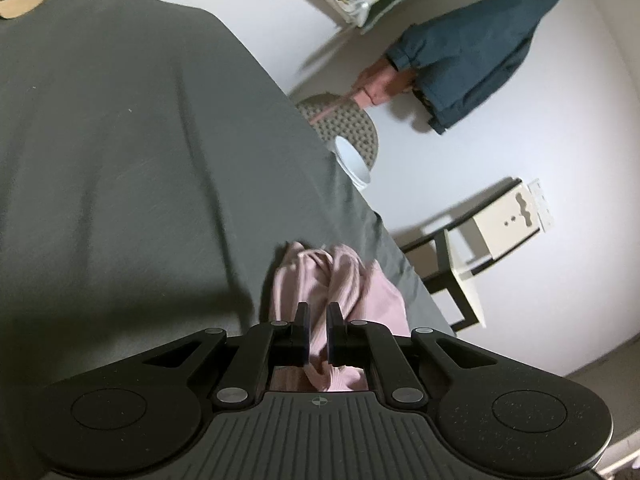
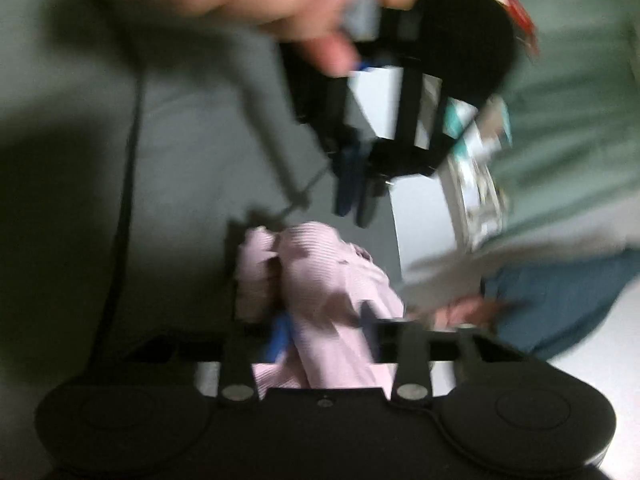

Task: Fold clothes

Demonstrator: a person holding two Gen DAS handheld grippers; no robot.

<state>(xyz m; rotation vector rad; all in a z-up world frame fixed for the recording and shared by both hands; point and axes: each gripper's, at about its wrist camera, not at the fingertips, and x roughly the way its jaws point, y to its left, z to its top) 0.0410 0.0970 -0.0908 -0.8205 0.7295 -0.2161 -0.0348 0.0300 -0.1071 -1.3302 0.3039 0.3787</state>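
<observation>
**Both grippers on a bunched pink garment at the bed's edge**

The left gripper (image 1: 318, 322) has its two dark fingers drawn close with a ridge of the pink garment (image 1: 340, 280) pinched between them; cloth also shows below, in the gap at the finger bases. In the right wrist view the right gripper (image 2: 326, 330) sits much wider: a blue-padded finger (image 2: 280, 336) on one side, a dark one on the other, and a thick fold of the same garment (image 2: 320, 300) filling the space. Blur keeps me from telling whether those fingers press the cloth or merely flank it.

The garment is a soft, finely ribbed knit, crumpled into rounded lobes rather than laid flat, resting near the edge of the bed sheet (image 1: 120, 140), a smooth grey-green fabric with shallow creases. Beyond it in the right view hangs a second black gripper with blue pads, held by a hand (image 2: 288, 4); it appears to be the left one, though its tips look clear of the cloth there, so I cannot square the two views.

The risks, as I judge them: a grip on a bunch, not a seam, may lift several layers and fold crooked; stretchy knit may slide free of a loose hold; and the heap lies close enough to the edge to slip off
</observation>
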